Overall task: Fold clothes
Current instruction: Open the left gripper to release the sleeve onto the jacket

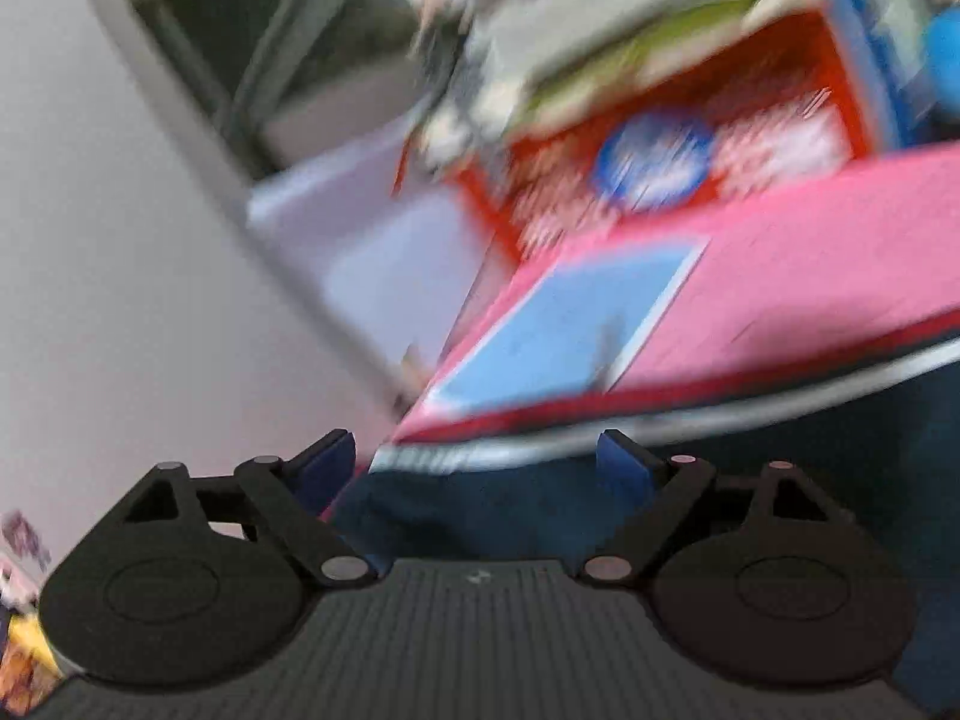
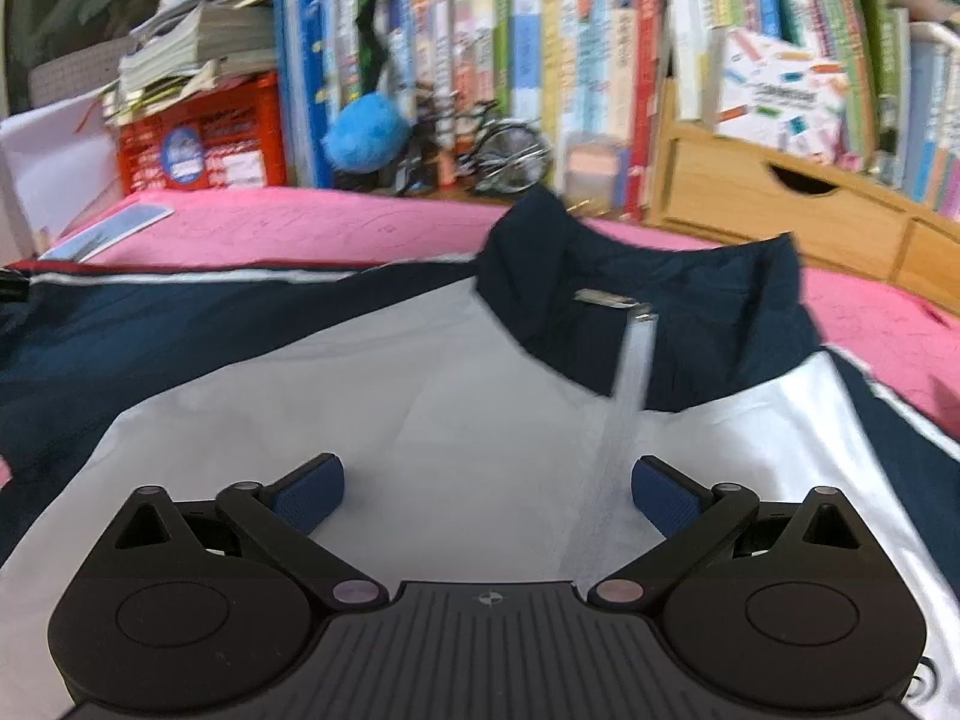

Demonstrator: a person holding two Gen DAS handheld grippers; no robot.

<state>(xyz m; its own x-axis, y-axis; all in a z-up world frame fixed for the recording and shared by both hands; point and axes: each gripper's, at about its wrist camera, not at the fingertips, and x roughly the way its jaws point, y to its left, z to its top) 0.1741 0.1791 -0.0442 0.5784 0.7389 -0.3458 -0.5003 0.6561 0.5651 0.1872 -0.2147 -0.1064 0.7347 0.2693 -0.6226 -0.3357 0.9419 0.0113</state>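
A navy and white zip jacket (image 2: 450, 372) lies spread front-up on a pink cover (image 2: 312, 228), its navy collar (image 2: 690, 312) at the far side. My right gripper (image 2: 486, 492) hovers open just above the white chest panel, left of the zipper strip (image 2: 630, 384), with nothing between its pads. The left wrist view is blurred. There my left gripper (image 1: 474, 462) stands open at the jacket's navy sleeve (image 1: 480, 516), near its white and red striped edge (image 1: 540, 438). The fabric lies between and below the fingers, and the pads do not press on it.
Behind the pink cover (image 1: 810, 276) stand a red crate (image 2: 198, 144) under stacked papers, a row of books (image 2: 540, 60), a blue plush ball (image 2: 363, 132), a toy bicycle (image 2: 504, 150) and a wooden drawer box (image 2: 780, 204). A light blue card (image 1: 564, 330) lies near the cover's left corner.
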